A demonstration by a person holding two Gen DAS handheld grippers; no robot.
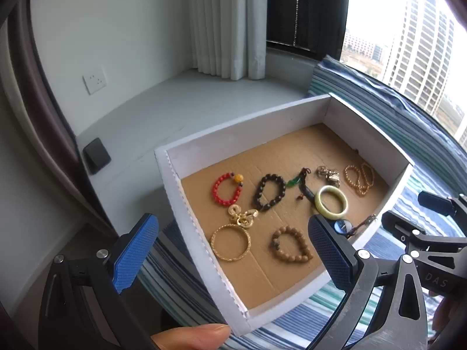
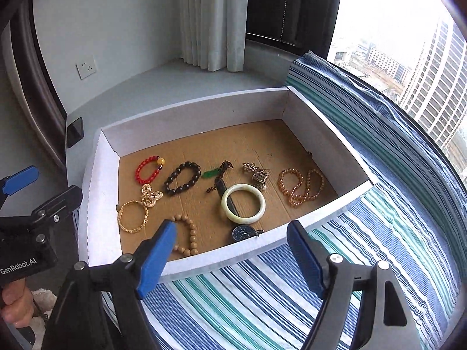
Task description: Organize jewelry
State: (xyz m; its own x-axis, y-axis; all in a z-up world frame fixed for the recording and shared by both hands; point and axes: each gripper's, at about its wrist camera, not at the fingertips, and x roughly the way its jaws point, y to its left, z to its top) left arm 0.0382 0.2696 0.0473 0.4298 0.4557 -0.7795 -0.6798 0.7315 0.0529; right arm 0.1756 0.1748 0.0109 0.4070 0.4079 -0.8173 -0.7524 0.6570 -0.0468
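Both claws hang spread and empty at the near side of the white box (image 2: pixel 192 116): the left claw (image 1: pixel 233 259) over its near left corner, the right claw (image 2: pixel 230 258) over its front wall. The box rests on a striped blanket (image 2: pixel 364 233). Inside, nearest the front wall, lie a tan bead bracelet (image 2: pixel 189 233) and a small watch (image 2: pixel 243 232); beyond them a gold bangle (image 2: pixel 132 215) and pale jade bangle (image 2: pixel 243 203); farthest, a red bracelet (image 2: pixel 146 169), dark bead bracelet (image 2: pixel 182 178) and amber beads (image 2: pixel 302 186).
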